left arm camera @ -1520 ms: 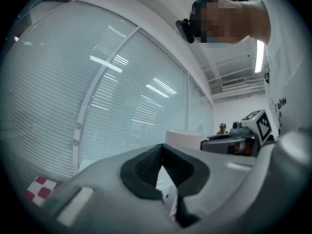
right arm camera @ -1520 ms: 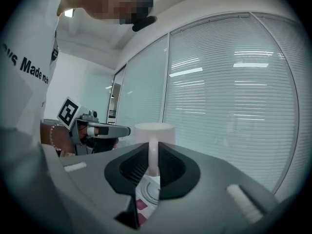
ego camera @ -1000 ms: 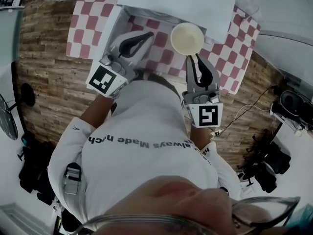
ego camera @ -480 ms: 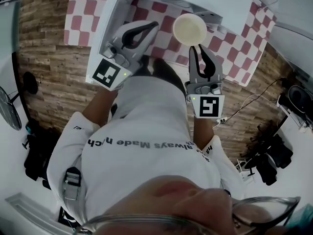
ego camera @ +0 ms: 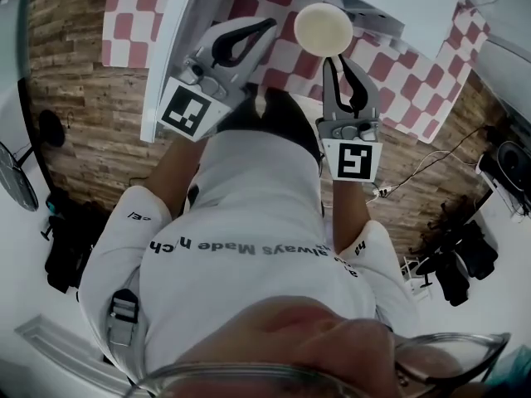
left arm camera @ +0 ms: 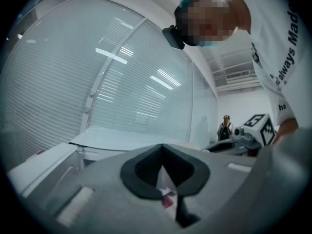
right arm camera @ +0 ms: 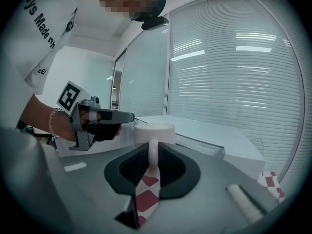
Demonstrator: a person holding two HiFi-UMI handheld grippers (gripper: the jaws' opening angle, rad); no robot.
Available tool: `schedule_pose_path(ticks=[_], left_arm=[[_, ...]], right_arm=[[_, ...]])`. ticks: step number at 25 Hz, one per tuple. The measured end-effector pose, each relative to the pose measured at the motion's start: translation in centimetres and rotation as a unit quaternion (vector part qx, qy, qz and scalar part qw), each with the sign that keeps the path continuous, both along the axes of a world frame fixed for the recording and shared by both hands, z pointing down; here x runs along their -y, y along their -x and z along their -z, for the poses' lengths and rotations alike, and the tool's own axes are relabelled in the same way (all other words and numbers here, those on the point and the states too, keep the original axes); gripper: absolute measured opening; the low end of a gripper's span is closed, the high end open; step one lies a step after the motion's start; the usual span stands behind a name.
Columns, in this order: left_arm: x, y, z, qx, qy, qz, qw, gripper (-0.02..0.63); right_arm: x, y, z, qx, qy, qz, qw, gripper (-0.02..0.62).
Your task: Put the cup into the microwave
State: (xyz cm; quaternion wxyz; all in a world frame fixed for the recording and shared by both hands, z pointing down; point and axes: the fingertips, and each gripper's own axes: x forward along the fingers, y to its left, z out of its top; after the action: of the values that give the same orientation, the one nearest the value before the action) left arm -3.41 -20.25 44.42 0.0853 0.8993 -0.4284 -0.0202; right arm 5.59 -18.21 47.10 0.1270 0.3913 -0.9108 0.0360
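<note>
The round, cream-white cup [ego camera: 323, 28] is held at the upper centre, its loop handle pinched in the right tool [ego camera: 336, 56], before the smooth white boxy microwave [ego camera: 398, 7]. At the upper left, the left tool [ego camera: 267, 25] is pressed together on nothing above the red-and-white checkered counter [ego camera: 133, 15].

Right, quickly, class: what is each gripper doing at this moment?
Left gripper: shut, nothing between its jaws.
Right gripper: shut on the handle of the white cup.
</note>
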Motion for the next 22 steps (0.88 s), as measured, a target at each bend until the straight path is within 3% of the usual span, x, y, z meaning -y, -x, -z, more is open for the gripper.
schedule_pose_path(ticks=[10, 22], left_arm=[[2.3, 0.2, -5.4, -0.019, 0.014, 0.016, 0.9996, 0.005], [4.8, 1.1, -9.8, -0.013, 0.014, 0.042, 0.9989, 0.005]], right_arm=[[2.2, 1.1, -5.9, 0.012, 0.013, -0.011, 1.0, 0.041], [5.5, 1.8, -9.9, 0.012, 0.008, -0.02, 1.0, 0.041]])
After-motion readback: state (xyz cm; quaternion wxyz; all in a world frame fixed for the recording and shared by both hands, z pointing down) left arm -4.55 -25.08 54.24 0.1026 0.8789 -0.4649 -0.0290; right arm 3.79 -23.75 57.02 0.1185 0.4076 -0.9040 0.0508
